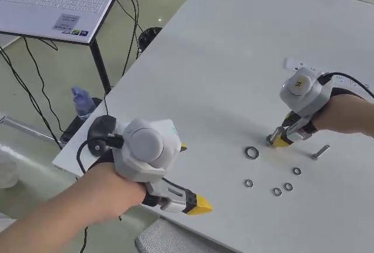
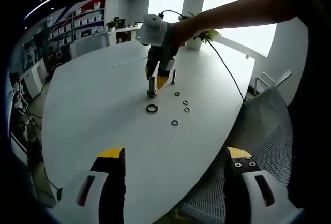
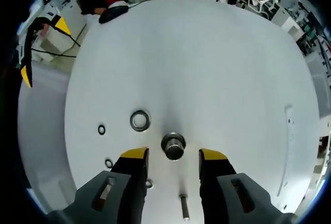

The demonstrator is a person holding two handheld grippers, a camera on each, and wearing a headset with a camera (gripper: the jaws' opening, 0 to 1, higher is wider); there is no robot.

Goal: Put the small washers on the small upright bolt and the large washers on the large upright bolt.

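Office, white table (image 1: 234,60) — laptop (image 1: 52,2), shelves (image 2: 77,21)

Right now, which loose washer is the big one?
The large washer lying closest to the right tongs, beside the upright bolt; the four small washers are clearly narrower rings.

We see the lg bolt (image 3: 173,146) upright btwn the right gripper (image 3: 174,154)'s jaw tips, clear of both; the sm bolt (image 3: 183,206) sits further back btwn those jaws, seemingly upright too. One lg washer (image 3: 140,120) lies flat just ahead-left of the tips, w/ four sm washers (image 1: 277,192) scattered flat off the left jaw.
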